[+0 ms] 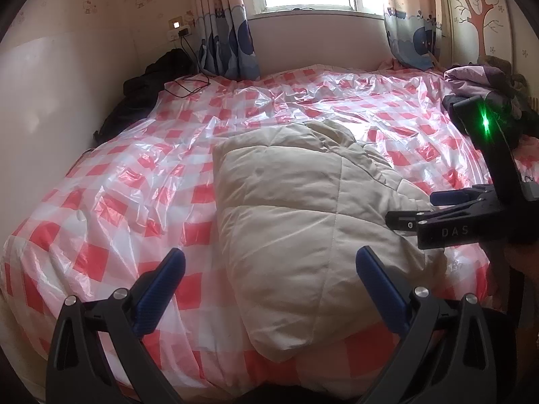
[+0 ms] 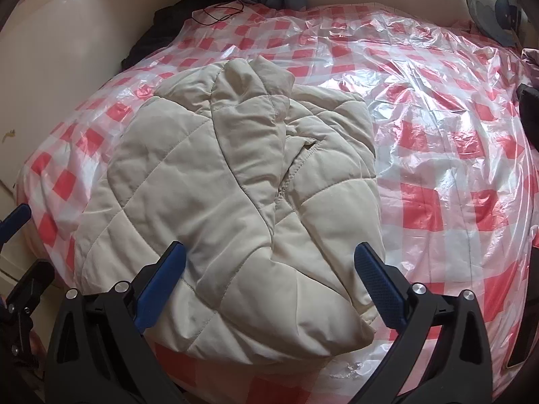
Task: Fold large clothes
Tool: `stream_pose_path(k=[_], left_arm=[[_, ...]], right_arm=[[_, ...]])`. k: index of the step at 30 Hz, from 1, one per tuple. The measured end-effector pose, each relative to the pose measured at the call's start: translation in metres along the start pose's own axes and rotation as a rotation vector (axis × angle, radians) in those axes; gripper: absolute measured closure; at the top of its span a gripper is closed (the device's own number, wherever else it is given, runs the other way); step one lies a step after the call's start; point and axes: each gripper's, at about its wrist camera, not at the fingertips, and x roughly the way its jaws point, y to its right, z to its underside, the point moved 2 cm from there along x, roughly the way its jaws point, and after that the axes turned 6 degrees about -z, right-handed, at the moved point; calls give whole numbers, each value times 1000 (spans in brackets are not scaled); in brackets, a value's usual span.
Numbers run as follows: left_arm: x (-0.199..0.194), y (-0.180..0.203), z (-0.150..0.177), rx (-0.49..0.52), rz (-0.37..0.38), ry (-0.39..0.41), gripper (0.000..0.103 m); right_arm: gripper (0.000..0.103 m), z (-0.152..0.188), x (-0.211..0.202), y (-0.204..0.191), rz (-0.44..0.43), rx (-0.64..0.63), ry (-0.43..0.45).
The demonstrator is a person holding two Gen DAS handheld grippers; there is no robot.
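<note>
The beige quilted jacket [image 2: 235,202] is laid folded at frame centre on the bed [image 2: 454,168]; both tongs, left [image 1: 269,279] and right [image 2: 269,276], are held released above it, probably for checking.

Bed surface: red-and-white checked plastic sheet [image 1: 134,181], crinkled, bare on the left half and across the far side toward the window wall [image 1: 316,43].

Folded beige quilted jacket [image 2: 235,181] occupies the near centre, bulging above the sheet.

Left gripper [image 1: 269,269]: jaws wide apart, above the jacket's near left edge, nothing between them.

Right gripper [image 2: 269,266]: jaws wide apart, over the jacket's near end.

Obstacles at the margins:
- black garment [image 1: 148,80] and black cable [image 1: 188,84], far left corner
- purple clothing pile [image 1: 471,77], far right
- curtains [image 1: 229,40] hanging to the bed's far edge
</note>
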Motion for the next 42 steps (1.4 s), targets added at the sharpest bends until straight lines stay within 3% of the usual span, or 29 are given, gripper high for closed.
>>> stream_pose_path(k=[19,21,23,27,30,37,42], left_arm=[[-5,3,-3,4,10,35,6],[1,1,-2,-7,40,19,6],[15,-9,1,-61,122,-43,6],[53,-52,10,-306,281,-199,6],[73,-75,21,-436,311,-264,6],[117,-74,26,-459,401,-352,6],[124,-87,22,-536,434,-340,6]], right_arm=[[6,24,17,17,-28,19,-73],[6,26,18,18,-30,17,-88],[6,27,19,19,-36,10,-109],[6,25,20,20,-51,5,-149],[6,24,21,22,-68,18,-161],[6,24,22,30,-116,71,-174],[6,19,8,30,-121,95,-123]])
